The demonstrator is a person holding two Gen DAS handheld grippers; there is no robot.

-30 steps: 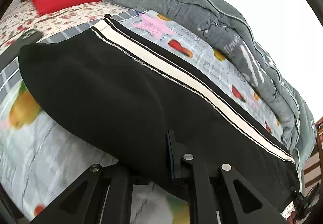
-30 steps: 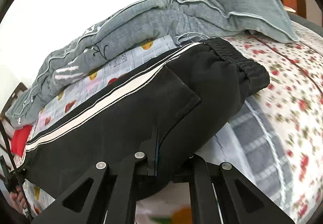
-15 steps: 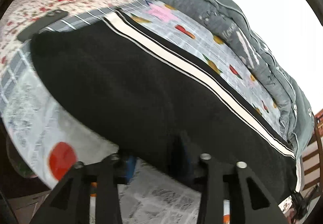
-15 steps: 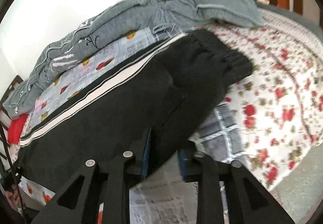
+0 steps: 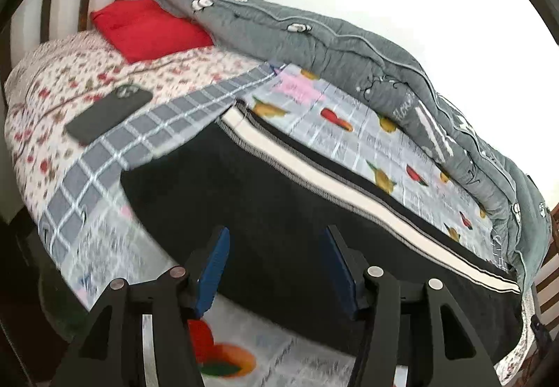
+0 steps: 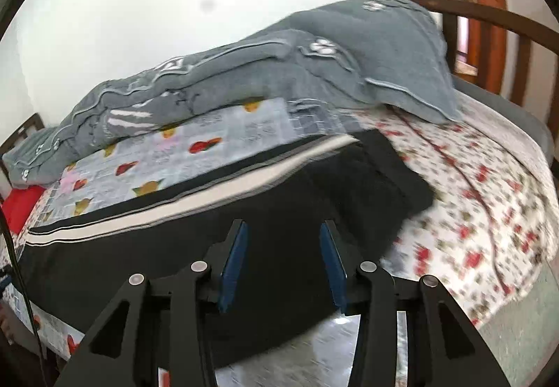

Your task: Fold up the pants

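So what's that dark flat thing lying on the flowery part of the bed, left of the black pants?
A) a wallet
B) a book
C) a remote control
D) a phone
D: in the left wrist view a dark phone lies flat on the floral sheet, beyond the pants.

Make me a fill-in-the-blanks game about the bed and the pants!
1. The black pants have a ____ stripe along the side.
2. The pillow by the headboard is ____.
3. A dark ____ lies on the flowery sheet, beside the pants.
4. The rolled-up blanket is ____.

Missing words: white; red; phone; grey
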